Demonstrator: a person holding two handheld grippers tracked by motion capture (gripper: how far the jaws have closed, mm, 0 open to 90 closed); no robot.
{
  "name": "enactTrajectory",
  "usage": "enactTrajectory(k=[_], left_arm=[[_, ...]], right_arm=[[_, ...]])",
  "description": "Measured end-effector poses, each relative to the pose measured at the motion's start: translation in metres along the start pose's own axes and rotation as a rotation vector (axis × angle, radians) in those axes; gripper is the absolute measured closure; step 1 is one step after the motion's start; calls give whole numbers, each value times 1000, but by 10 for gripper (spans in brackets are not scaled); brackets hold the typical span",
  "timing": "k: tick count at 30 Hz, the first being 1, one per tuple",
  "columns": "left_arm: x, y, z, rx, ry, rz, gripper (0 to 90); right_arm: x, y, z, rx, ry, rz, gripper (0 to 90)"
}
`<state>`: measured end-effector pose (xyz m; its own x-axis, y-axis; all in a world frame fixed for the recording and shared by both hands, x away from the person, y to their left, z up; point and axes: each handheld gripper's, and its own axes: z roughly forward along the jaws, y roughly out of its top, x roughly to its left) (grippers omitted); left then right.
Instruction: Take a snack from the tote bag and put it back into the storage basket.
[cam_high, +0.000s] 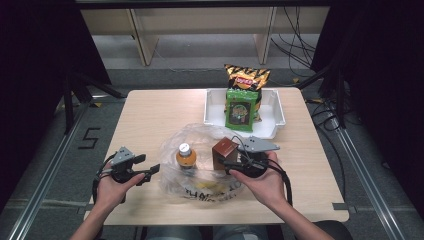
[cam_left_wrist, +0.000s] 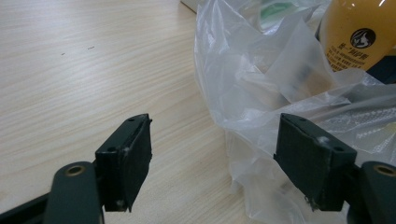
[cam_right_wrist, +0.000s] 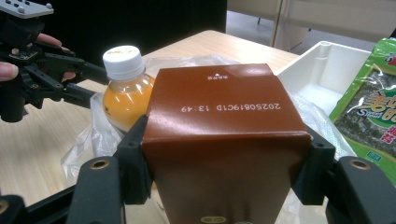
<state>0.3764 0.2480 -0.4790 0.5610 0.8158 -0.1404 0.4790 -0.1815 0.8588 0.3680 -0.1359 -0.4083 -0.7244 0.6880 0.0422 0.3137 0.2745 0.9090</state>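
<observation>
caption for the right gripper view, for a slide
Right gripper clamps a brown carton beside an orange juice bottle.

A light wooden table (cam_high: 150, 115) fills the frame's middle. A white tray (cam_high: 215, 107) sits upper right of centre; a clear plastic bag (cam_high: 172, 177) lies at lower centre.

Bottle (cam_high: 185, 155) left of carton (cam_high: 224, 151), both on bag (cam_high: 172, 172); tray (cam_high: 215, 107) behind.

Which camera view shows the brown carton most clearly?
The right gripper view: the brown carton sits close between the right gripper jaws, its printed date readable. The high view shows it small, beside the orange bottle.
</observation>
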Motion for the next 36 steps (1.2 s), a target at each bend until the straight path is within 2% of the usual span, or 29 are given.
enactTrajectory(k=[1, 3, 4, 5, 7, 9, 11, 13, 18, 19, 21, 23, 24, 25, 27, 29, 33, 34, 35, 36], left_arm=[[0, 0, 0, 0, 0, 1, 264], [0, 0, -1, 0, 2, 11, 264], [0, 0, 0, 0, 1, 7, 265], [0, 0, 0, -1, 0, 1, 264], [0, 0, -1, 2, 1, 14, 264], [1, 0, 0, -1, 1, 10, 264], [1, 0, 0, 0, 0, 9, 265], [0, 0, 0, 1, 0, 8, 266], [1, 0, -1, 1, 2, 11, 266], [1, 0, -1, 0, 1, 8, 265], [1, 0, -1, -3, 1, -2, 265], [1, 0, -1, -3, 1, -1, 266], [1, 0, -1, -4, -1, -1, 266], [1, 0, -1, -1, 0, -2, 266], [1, 0, -1, -2, 1, -2, 266], [1, 0, -1, -1, 1, -3, 266], [1, 0, -1, -3, 2, -3, 266], [1, 0, 0, -3, 1, -3, 266], [1, 0, -1, 1, 4, 0, 266], [1, 0, -1, 2, 3, 0, 266]], right_arm=[[-1, 0, -1, -1, -6, -23, 378], [0, -1, 0, -14, -17, 0, 380], [0, -1, 0, -21, -23, -4, 380], [1, -1, -1, -12, -18, 17, 381], [-1, -1, -1, -14, -21, -3, 381], [-2, -1, -3, 5, -5, 12, 382], [-3, -1, -3, -6, -16, 12, 383], [-3, -1, -3, -8, -2, -3, 384], [-3, -2, -2, -20, 20, 4, 388], [-3, -3, -4, -11, 7, 7, 388], [-2, -4, -4, -23, 13, 38, 389], [-2, -4, -7, -10, 1, 38, 391], [-3, -4, -5, -28, 4, 23, 391], [-3, -4, -6, -33, 1, 35, 391], [-4, -3, -6, -45, 5, 25, 392], [-4, -2, -8, -50, -25, 14, 392], [-5, 0, -10, -45, -25, 39, 391], [-8, 0, -11, -57, -32, 10, 392], [-6, 0, -10, -72, -28, 27, 392], [-7, 1, -12, -68, -27, 18, 392]])
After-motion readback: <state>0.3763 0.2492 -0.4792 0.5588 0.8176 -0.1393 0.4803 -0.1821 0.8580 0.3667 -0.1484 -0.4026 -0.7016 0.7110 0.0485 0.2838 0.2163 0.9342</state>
